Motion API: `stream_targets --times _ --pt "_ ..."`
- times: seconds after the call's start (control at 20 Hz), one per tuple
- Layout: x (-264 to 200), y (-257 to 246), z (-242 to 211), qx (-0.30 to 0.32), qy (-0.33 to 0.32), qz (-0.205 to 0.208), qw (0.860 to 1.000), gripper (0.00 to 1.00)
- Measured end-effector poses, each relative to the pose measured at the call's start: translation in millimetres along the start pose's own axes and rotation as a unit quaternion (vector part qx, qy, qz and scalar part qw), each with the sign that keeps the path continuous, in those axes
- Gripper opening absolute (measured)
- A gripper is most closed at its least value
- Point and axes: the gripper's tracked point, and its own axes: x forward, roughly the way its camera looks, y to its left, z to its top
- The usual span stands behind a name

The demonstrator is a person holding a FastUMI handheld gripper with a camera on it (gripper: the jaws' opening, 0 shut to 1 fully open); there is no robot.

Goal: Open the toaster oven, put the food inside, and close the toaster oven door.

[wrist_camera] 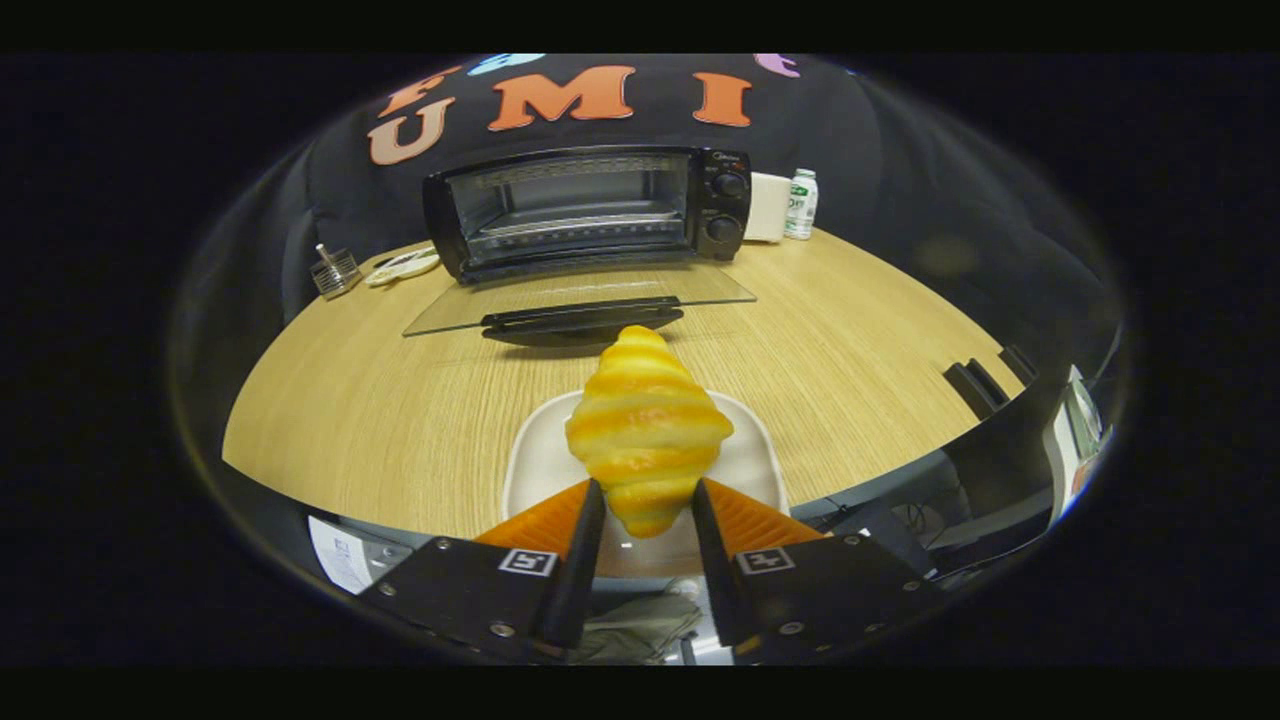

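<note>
A yellow-orange croissant [648, 425] sits between my fingers, its near end pinched on both sides by my gripper [648, 495], which is shut on it. It points away from me over a white plate [535, 470] on the wooden table [400, 400]. Whether it still touches the plate I cannot tell. Beyond the plate stands the black toaster oven [590, 210] at the back of the table. Its glass door [580, 290] is folded down flat toward me, handle [583, 318] at the front, and the wire rack shows inside.
Right of the oven stand a white box [768, 207] and a small bottle [800, 204]. To its left are a metal holder [335, 270] and a white object [403, 266]. Two dark slabs [975, 385] lie at the table's right edge.
</note>
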Motion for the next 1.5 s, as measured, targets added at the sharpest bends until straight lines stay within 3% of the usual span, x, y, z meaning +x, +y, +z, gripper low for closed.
stream_targets --times 0.1,0.25,0.8,1.5 --pt "-7.7 -3.3 7.1 0.008 -0.008 -0.003 1.000 0.38" --pt "-21.8 -8.4 17.9 0.009 -0.021 -0.003 1.000 0.32" --pt "-76.5 -10.5 83.2 -0.001 -0.077 0.024 0.997 0.30" --pt "-52.7 23.8 172.2 -0.044 -0.106 0.077 0.990 0.30"
